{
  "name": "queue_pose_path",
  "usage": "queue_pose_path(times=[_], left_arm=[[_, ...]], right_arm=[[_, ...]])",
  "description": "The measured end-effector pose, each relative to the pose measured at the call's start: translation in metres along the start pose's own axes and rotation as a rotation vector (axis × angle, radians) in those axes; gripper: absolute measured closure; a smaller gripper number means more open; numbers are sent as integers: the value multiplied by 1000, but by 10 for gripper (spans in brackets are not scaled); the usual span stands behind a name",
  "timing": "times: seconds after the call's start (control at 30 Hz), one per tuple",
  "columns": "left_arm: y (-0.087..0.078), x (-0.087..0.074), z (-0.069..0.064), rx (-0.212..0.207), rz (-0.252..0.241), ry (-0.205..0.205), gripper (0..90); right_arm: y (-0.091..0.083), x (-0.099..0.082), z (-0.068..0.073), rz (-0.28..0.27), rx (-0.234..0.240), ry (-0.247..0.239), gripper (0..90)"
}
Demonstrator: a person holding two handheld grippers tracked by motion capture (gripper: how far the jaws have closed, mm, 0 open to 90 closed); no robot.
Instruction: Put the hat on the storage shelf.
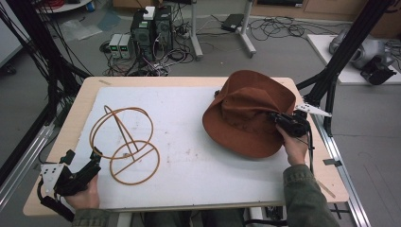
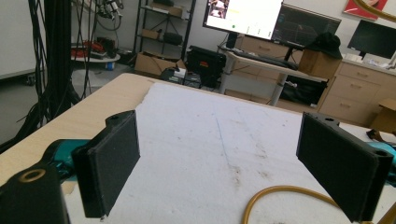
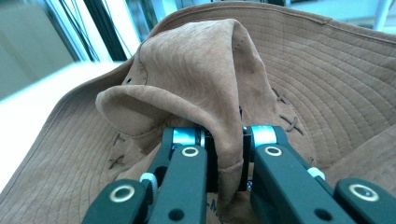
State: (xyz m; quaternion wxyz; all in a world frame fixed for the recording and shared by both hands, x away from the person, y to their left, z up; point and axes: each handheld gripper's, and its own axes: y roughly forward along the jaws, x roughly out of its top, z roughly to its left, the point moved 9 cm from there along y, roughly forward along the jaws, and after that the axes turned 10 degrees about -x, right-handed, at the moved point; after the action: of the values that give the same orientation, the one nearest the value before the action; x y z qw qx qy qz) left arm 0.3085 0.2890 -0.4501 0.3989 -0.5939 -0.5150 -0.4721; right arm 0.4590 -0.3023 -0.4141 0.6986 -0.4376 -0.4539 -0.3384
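Through the left gripper view I see my left gripper [image 2: 219,163] with its two black jaws standing wide apart and nothing between them, over the white mat [image 2: 205,135] that covers the wooden table [image 2: 93,109]. A curve of the yellow wire stand [image 2: 280,192] lies on the mat near the right-hand jaw. Beyond the table edge stand a lit monitor [image 2: 243,16] and a desk [image 2: 261,60].

Rust-brown hat [image 1: 250,111], ochre wire stand [image 1: 125,144], white mat [image 1: 189,156]

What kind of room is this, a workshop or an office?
Most likely a research lab with office desks: computer towers and tangled cables on the floor, a monitor on a desk behind, a black frame beside the table.
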Motion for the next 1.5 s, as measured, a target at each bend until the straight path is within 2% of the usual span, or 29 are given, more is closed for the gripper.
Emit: queue_pose_path(times=[0.13,0.23,0.3,0.47,0.57,0.7,0.77,0.93,1.23,1.4,1.5], left_arm=[[1,0,-1,-3,1,1,135],[1,-1,-1,-3,1,-1,136],[1,0,-1,-3,0,-3,135],[1,-1,-1,-4,0,-7,136],[1,-1,-1,-5,0,-9,135],[1,-1,-1,-8,2,-8,135],[1,-1,-1,-6,2,-9,135],[1,-2,0,-7,2,-12,135],[2,-2,0,-12,1,-13,136],[2,-2,-1,-15,-1,-14,136],[2,-3,0,-13,0,-14,136]], right_arm=[[-13,16,9,-101,57,113,885],[-21,26,18,-157,100,159,885],[-25,31,25,-182,115,158,885],[-32,40,41,-206,152,145,884],[-35,47,49,-211,173,158,884],[-43,66,62,-245,206,189,883],[-47,76,70,-264,216,179,883],[-59,105,101,-294,254,126,883],[-72,146,165,-319,380,102,883],[-76,160,193,-331,432,86,882],[-76,165,210,-334,466,99,882]])
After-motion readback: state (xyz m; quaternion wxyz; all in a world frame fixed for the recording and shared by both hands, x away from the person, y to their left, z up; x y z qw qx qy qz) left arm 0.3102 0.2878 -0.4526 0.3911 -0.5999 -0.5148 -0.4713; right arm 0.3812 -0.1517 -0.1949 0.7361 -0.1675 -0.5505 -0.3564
